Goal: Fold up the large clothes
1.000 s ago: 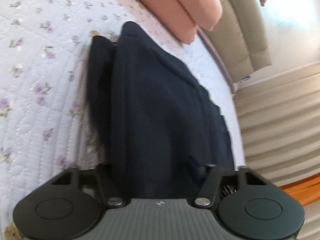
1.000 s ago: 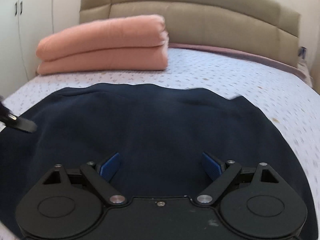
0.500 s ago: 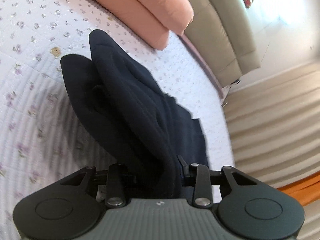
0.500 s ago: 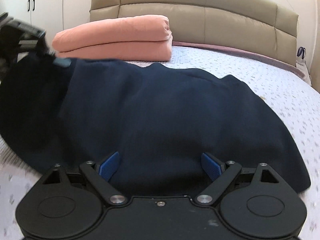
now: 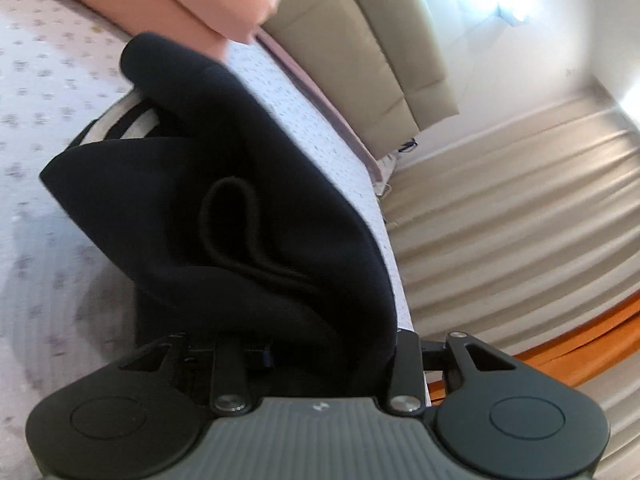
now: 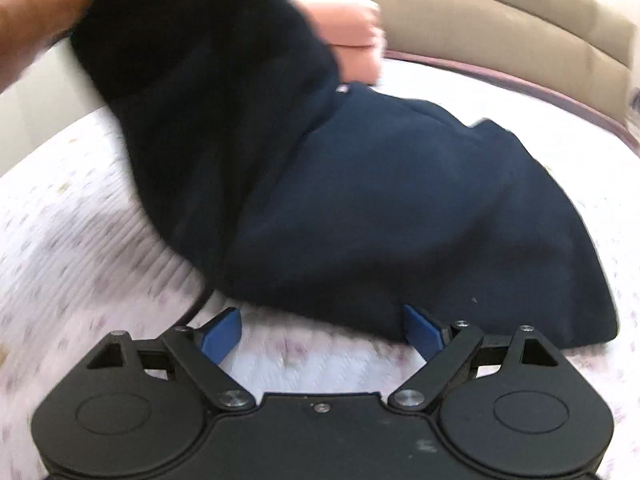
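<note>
The dark navy garment [image 6: 400,216] lies on the flowered bedspread [image 6: 80,240], its left side lifted and carried over the rest; a cord [image 5: 240,236] loops across the raised cloth. This looks like the first lengthwise fold, about half done. The left gripper [image 5: 320,360] pinches the bunched edge, its jaws opening a little with cloth between them. The right gripper [image 6: 320,328] stands spread and empty at 6 o'clock of the garment, just beside the near hem. A folded pink blanket [image 6: 352,32] sits at 12 o'clock by the headboard [image 6: 500,12]. Next, the lifted side likely needs laying flat toward 3 o'clock, edges matched.
</note>
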Motion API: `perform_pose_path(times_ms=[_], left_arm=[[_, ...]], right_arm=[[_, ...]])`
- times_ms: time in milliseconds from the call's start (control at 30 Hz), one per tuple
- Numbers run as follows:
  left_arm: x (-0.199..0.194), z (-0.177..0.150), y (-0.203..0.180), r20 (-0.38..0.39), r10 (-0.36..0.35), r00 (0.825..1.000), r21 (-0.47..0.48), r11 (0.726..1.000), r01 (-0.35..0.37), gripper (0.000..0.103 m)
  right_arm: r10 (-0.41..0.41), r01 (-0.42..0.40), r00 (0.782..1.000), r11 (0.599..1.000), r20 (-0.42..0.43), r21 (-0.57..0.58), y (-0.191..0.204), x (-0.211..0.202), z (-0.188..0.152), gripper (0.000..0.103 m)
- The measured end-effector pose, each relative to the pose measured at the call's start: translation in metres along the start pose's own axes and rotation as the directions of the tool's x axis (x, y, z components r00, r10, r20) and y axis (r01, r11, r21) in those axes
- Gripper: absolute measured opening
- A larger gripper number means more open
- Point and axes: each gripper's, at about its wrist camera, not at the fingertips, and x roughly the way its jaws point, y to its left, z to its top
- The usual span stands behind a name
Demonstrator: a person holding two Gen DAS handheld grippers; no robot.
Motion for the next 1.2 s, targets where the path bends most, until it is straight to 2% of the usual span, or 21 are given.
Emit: perform_pose_path(times_ms=[33, 67, 133, 233, 267, 300, 367, 433, 500, 533, 567, 600, 633, 667, 700, 733, 867, 967, 1100, 1167, 1200], left_arm=[[0.009, -0.001, -0.005, -0.006, -0.001, 1.0, 0.011, 1.0, 0.001, 0.04], [0.019, -0.003, -0.009, -0.013, -0.004, 1.0, 0.019, 1.0, 0.004, 0.041], [0.042, -0.009, -0.015, -0.026, -0.02, 0.999, 0.034, 0.999, 0.021, 0.043], [0.079, -0.018, -0.021, -0.043, -0.051, 0.998, 0.051, 0.997, 0.053, 0.045], [0.093, -0.021, -0.023, -0.044, -0.058, 0.997, 0.056, 0.997, 0.06, 0.046], [0.108, -0.026, -0.026, -0.047, -0.064, 0.997, 0.065, 0.996, 0.067, 0.05], [0.133, -0.036, -0.03, -0.065, -0.062, 0.996, 0.089, 0.994, 0.068, 0.054], [0.155, -0.046, -0.036, -0.091, -0.034, 0.995, 0.125, 0.991, 0.045, 0.057], [0.169, -0.056, -0.045, -0.114, -0.013, 0.993, 0.177, 0.984, 0.033, 0.07], [0.171, -0.059, -0.049, -0.116, -0.004, 0.993, 0.185, 0.982, 0.026, 0.073], [0.172, -0.062, -0.055, -0.122, -0.001, 0.993, 0.204, 0.979, 0.026, 0.079], [0.173, -0.064, -0.06, -0.127, 0.004, 0.992, 0.227, 0.974, 0.025, 0.082], [0.174, -0.068, -0.066, -0.133, 0.03, 0.991, 0.253, 0.968, 0.004, 0.082], [0.175, -0.071, -0.07, -0.14, 0.049, 0.989, 0.278, 0.961, -0.008, 0.083], [0.175, -0.073, -0.073, -0.14, 0.053, 0.989, 0.299, 0.954, -0.009, 0.087], [0.176, -0.076, -0.075, -0.147, 0.05, 0.988, 0.308, 0.951, -0.002, 0.088], [0.192, -0.067, -0.073, -0.169, 0.036, 0.985, 0.281, 0.96, 0.013, 0.094], [0.21, -0.061, -0.084, -0.19, 0.043, 0.981, 0.283, 0.959, 0.013, 0.1], [0.229, -0.065, -0.089, -0.211, 0.103, 0.972, 0.332, 0.943, -0.027, 0.1], [0.225, -0.07, -0.09, -0.228, 0.109, 0.967, 0.356, 0.934, -0.021, 0.099], [0.223, -0.071, -0.093, -0.229, 0.124, 0.965, 0.381, 0.924, -0.028, 0.098]], right_arm=[[0.035, -0.036, 0.999, 0.999, 0.022, 0.031, -0.013, -0.009, 0.001, 0.102], [0.057, -0.062, 0.997, 0.991, 0.049, 0.118, -0.037, -0.019, 0.005, 0.102], [0.078, -0.095, 0.994, 0.951, 0.071, 0.293, -0.085, -0.027, 0.013, 0.102], [0.193, -0.179, 0.981, 0.804, 0.035, 0.567, -0.173, -0.015, 0.034, 0.102], [0.248, -0.227, 0.967, 0.74, 0.056, 0.633, -0.201, -0.008, 0.042, 0.102], [0.289, -0.276, 0.953, 0.697, 0.093, 0.662, -0.22, -0.002, 0.049, 0.102], [0.365, -0.413, 0.905, 0.628, 0.218, 0.66, -0.254, 0.012, 0.069, 0.102], [0.452, -0.532, 0.84, 0.579, 0.3, 0.617, -0.273, 0.037, 0.084, 0.103], [0.542, -0.606, 0.776, 0.502, 0.321, 0.617, -0.283, 0.073, 0.097, 0.103], [0.582, -0.619, 0.753, 0.471, 0.305, 0.628, -0.285, 0.09, 0.103, 0.103], [0.643, -0.639, 0.714, 0.435, 0.277, 0.635, -0.285, 0.111, 0.11, 0.103], [0.688, -0.653, 0.683, 0.426, 0.245, 0.626, -0.282, 0.126, 0.118, 0.103], [0.707, -0.669, 0.667, 0.429, 0.236, 0.607, -0.279, 0.132, 0.122, 0.103], [0.731, -0.707, 0.634, 0.415, 0.252, 0.573, -0.272, 0.136, 0.127, 0.103], [0.762, -0.748, 0.588, 0.384, 0.271, 0.542, -0.266, 0.135, 0.13, 0.103], [0.78, -0.767, 0.563, 0.37, 0.274, 0.525, -0.261, 0.134, 0.135, 0.103], [0.763, -0.731, 0.634, 0.539, 0.125, 0.419, -0.239, 0.124, 0.163, 0.103], [0.743, -0.701, 0.668, 0.61, 0.04, 0.37, -0.23, 0.125, 0.18, 0.103], [0.724, -0.667, 0.689, 0.653, -0.039, 0.357, -0.229, 0.133, 0.19, 0.103], [0.713, -0.628, 0.7, 0.638, -0.035, 0.446, -0.239, 0.144, 0.192, 0.103], [0.694, -0.591, 0.719, 0.63, -0.025, 0.504, -0.246, 0.15, 0.19, 0.103]])
